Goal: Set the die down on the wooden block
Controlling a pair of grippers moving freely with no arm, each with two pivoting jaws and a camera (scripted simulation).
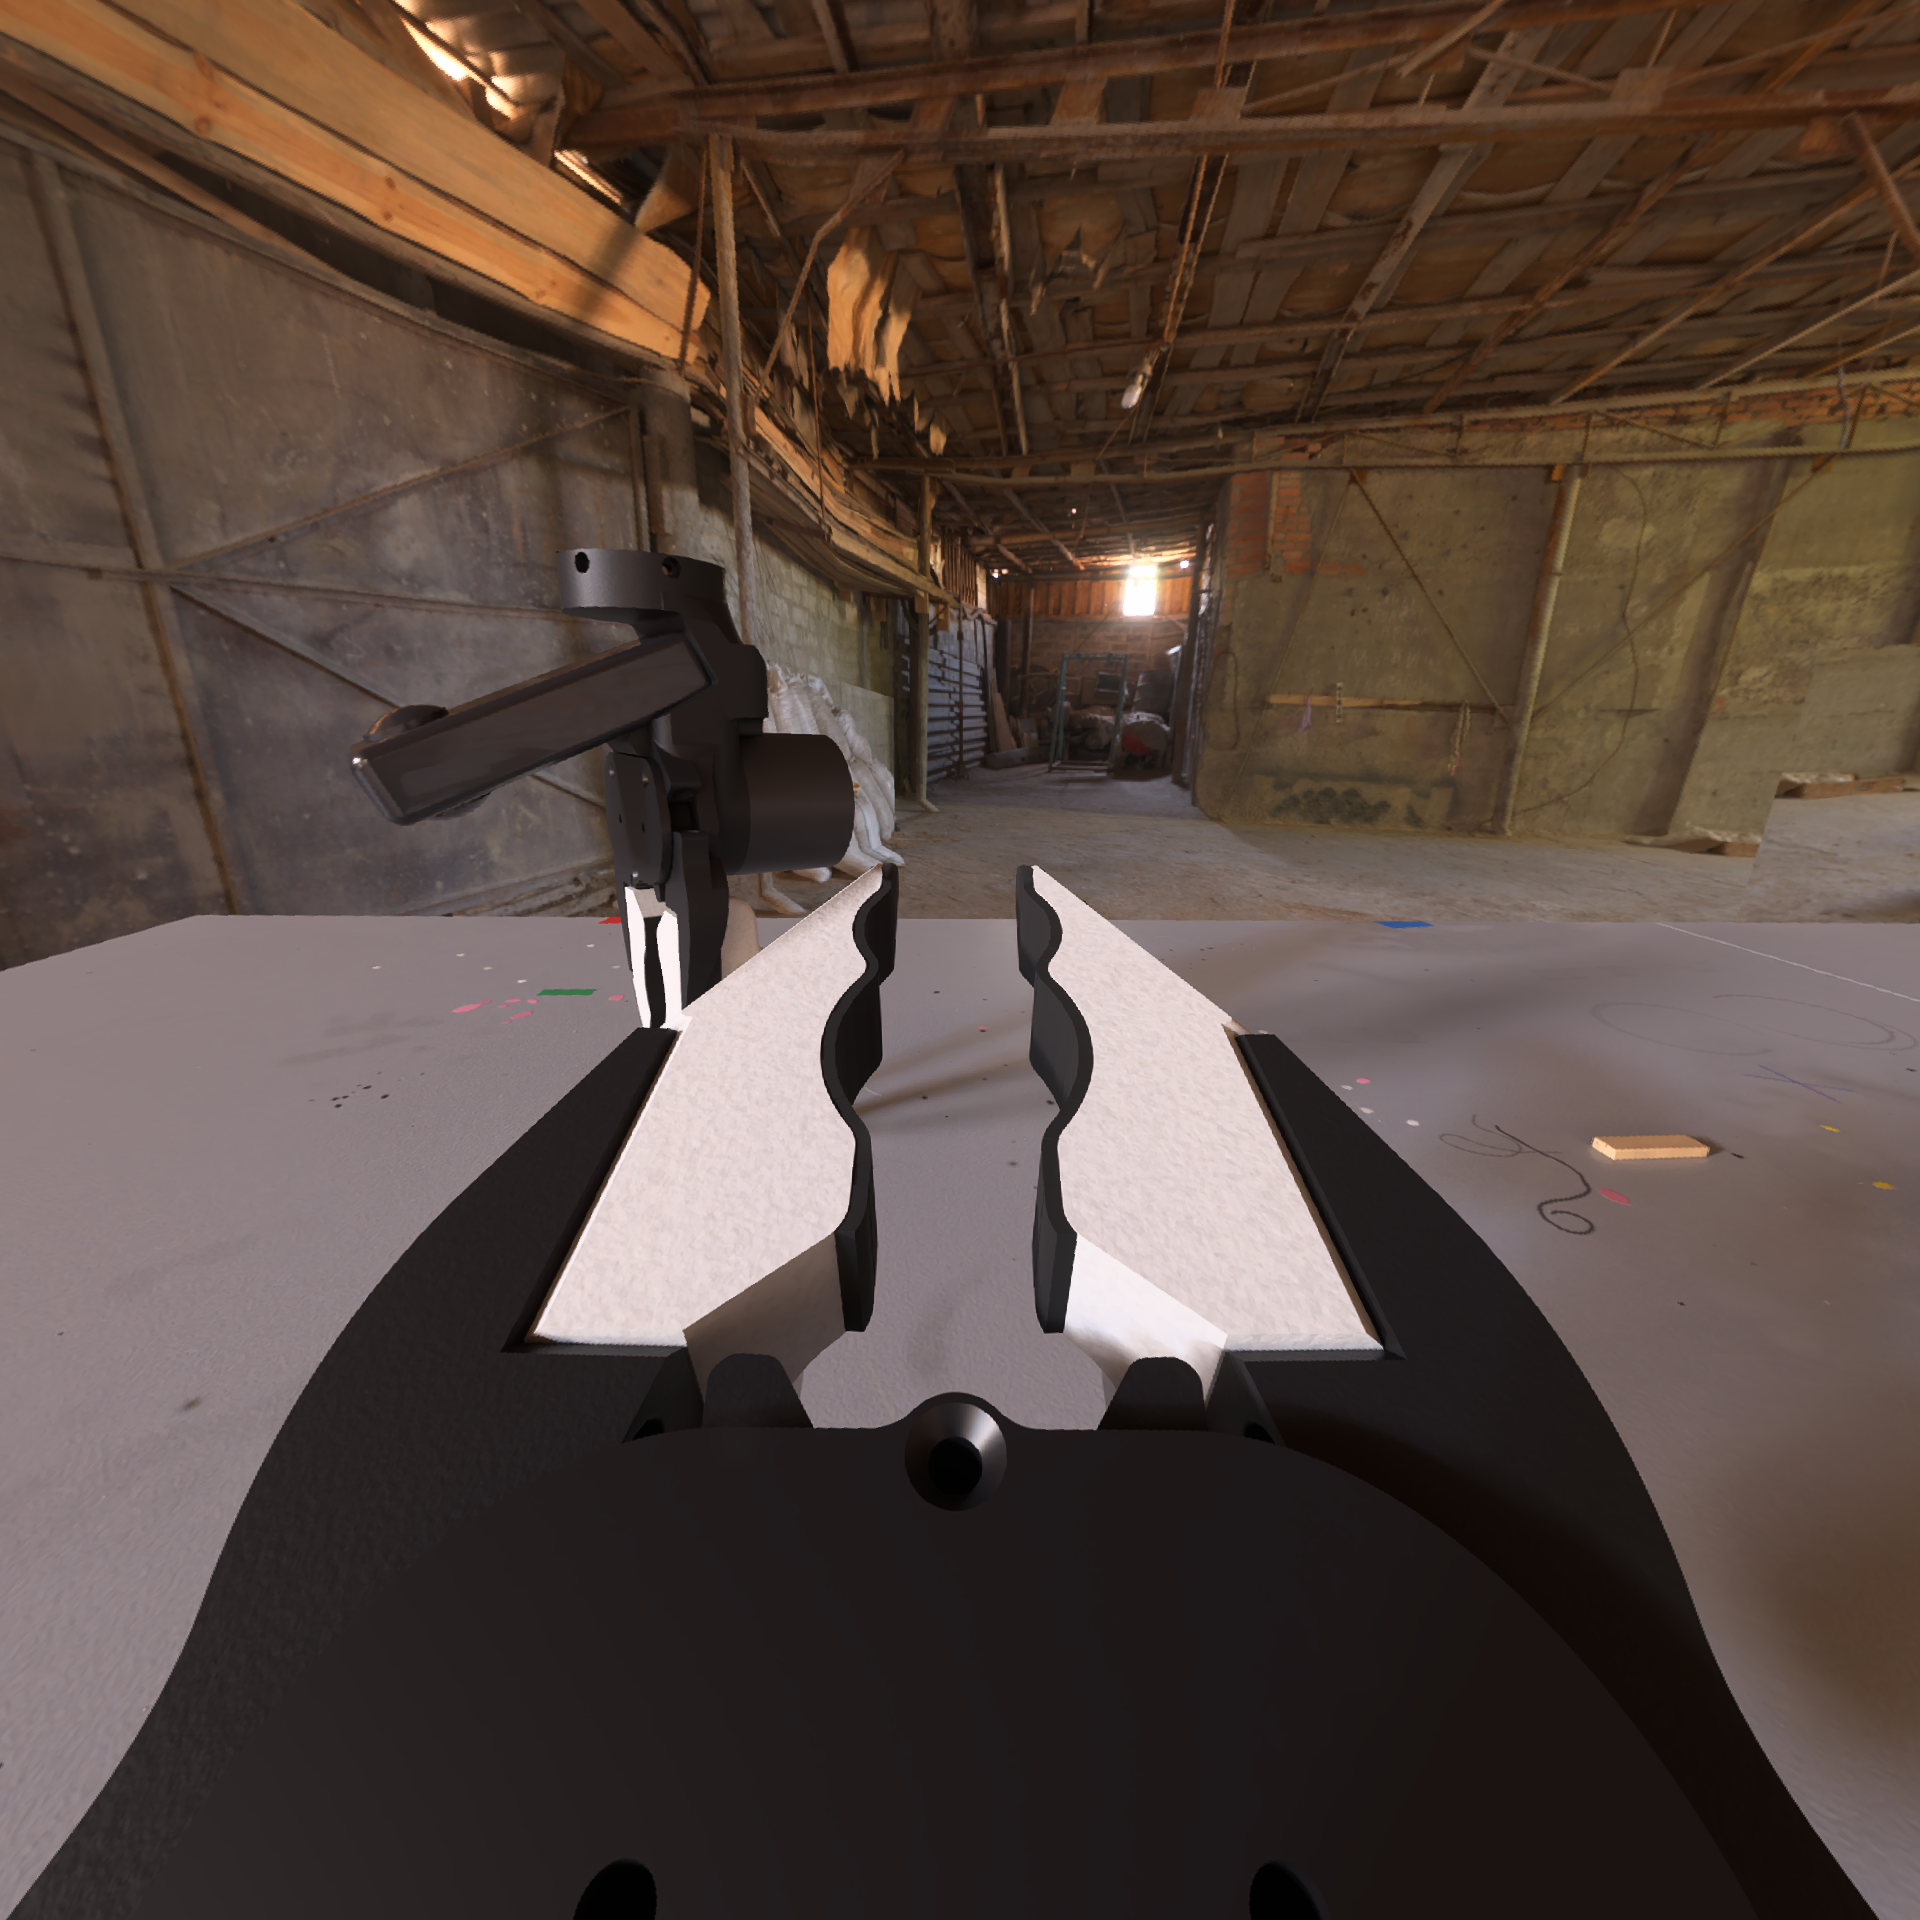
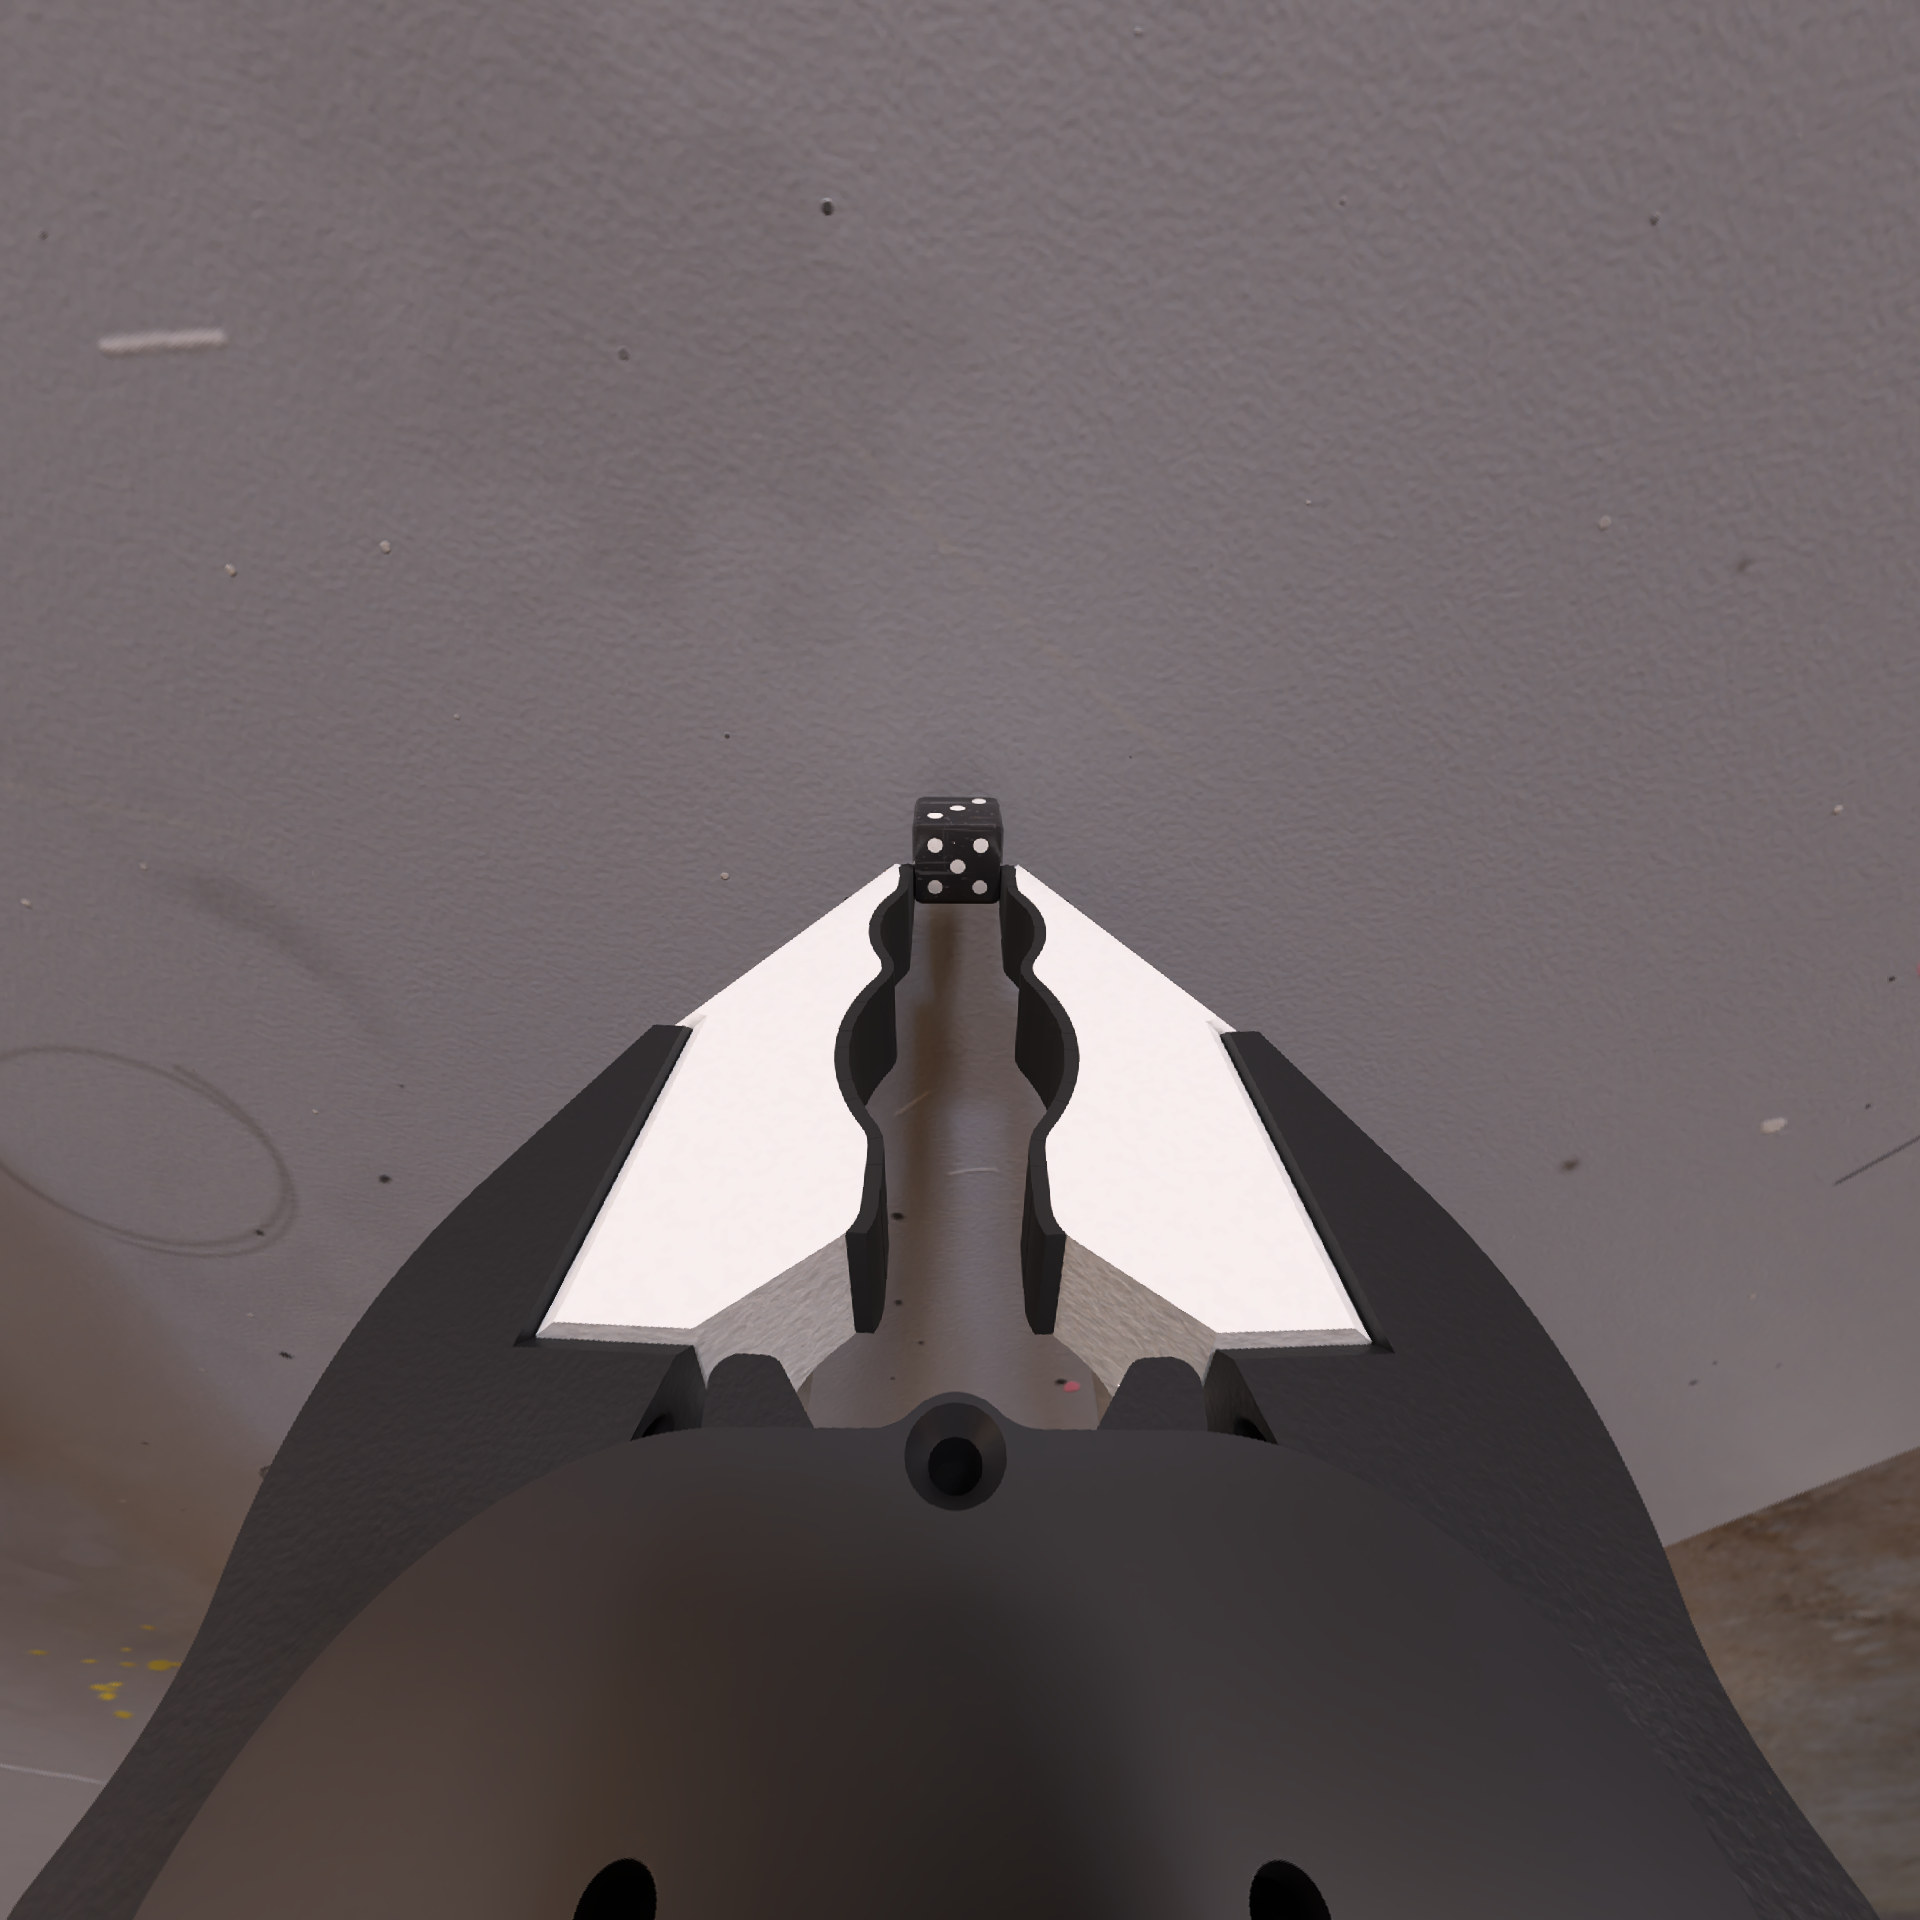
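Right tongs (image 2: 957, 883) point down, pinching the die (image 2: 957, 852).

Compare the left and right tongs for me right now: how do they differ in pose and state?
The left tongs point level across the grey table; the right tongs point steeply down at it. The left tongs are open and hold nothing; the right tongs have the black die between their tips, apparently gripped. The wooden block shows only beside the left tongs, off to their right. Both share white fingers with black wavy pads.
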